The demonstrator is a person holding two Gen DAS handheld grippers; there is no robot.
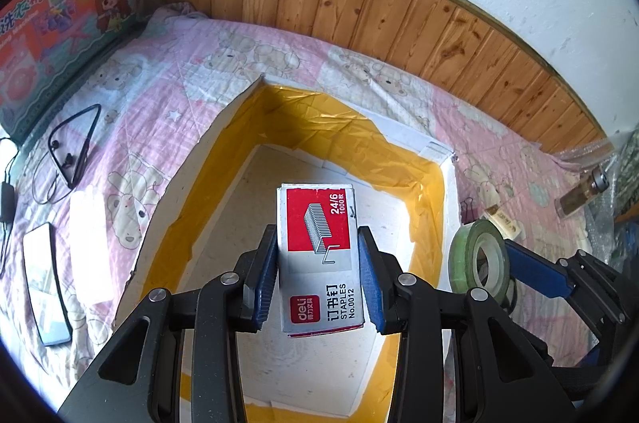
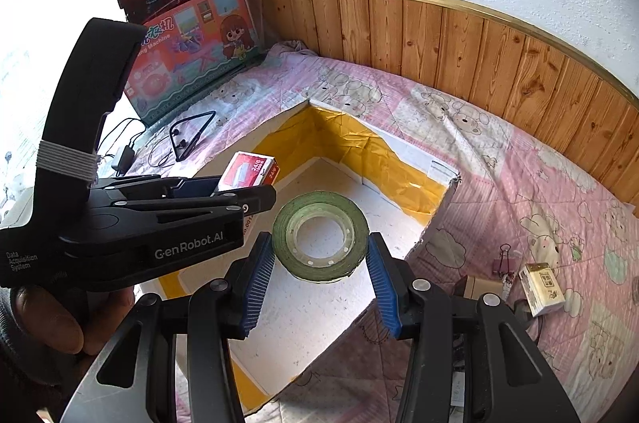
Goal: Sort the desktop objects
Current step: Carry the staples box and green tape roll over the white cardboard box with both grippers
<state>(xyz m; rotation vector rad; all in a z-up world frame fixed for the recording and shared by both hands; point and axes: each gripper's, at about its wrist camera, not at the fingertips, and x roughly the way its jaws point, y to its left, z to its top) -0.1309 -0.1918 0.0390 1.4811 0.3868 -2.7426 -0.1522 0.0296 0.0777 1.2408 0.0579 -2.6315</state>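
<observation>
Pink quilted bed (image 1: 167, 91) w/ wood-panelled wall behind. Your left tool (image 1: 317, 275) clamped the staples box (image 1: 319, 255) by its sides; right tool (image 2: 319, 259) gripped the tape roll (image 2: 319, 235), both over the yellow-lined box (image 1: 223, 159). Risk: tools sat close & could've clashed on release; roll might've rolled.

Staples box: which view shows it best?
Left wrist view: the staples box sits clamped in the left gripper, label facing the camera and readable. Right wrist view shows only its far end, the rest hidden behind the left gripper's body.
</observation>
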